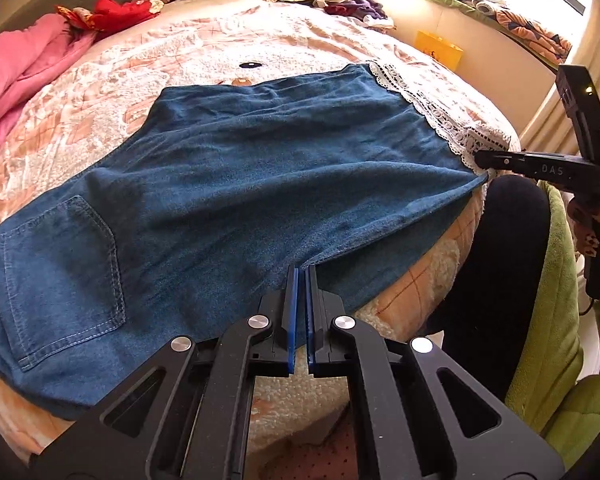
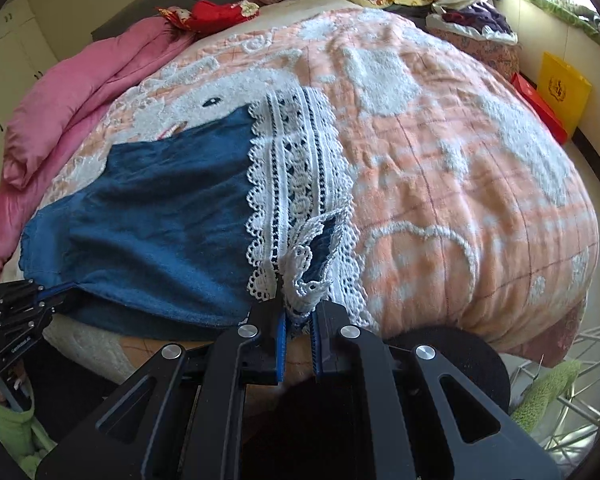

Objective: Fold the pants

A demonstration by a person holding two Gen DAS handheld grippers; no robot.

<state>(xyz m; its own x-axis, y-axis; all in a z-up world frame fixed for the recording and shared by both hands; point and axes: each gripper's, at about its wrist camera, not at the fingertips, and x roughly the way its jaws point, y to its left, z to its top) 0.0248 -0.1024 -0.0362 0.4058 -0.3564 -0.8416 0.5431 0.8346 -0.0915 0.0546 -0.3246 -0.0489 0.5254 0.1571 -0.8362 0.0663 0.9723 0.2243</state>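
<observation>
Pants (image 1: 228, 184): soft, limp denim, likely light. Your left gripper (image 1: 302, 276) pinches the near edge; right gripper (image 2: 298, 308) is clenched on the lace hem (image 2: 300, 184). Lace may snag.

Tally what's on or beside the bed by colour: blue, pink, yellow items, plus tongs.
Blue: 1, the pants with a white lace hem
Pink: 1, the quilt along the bed's far side
Yellow: 1, the bag beside the bed
Tongs: 2, left tongs and right tongs, both shut on the pants
Total: 5
</observation>
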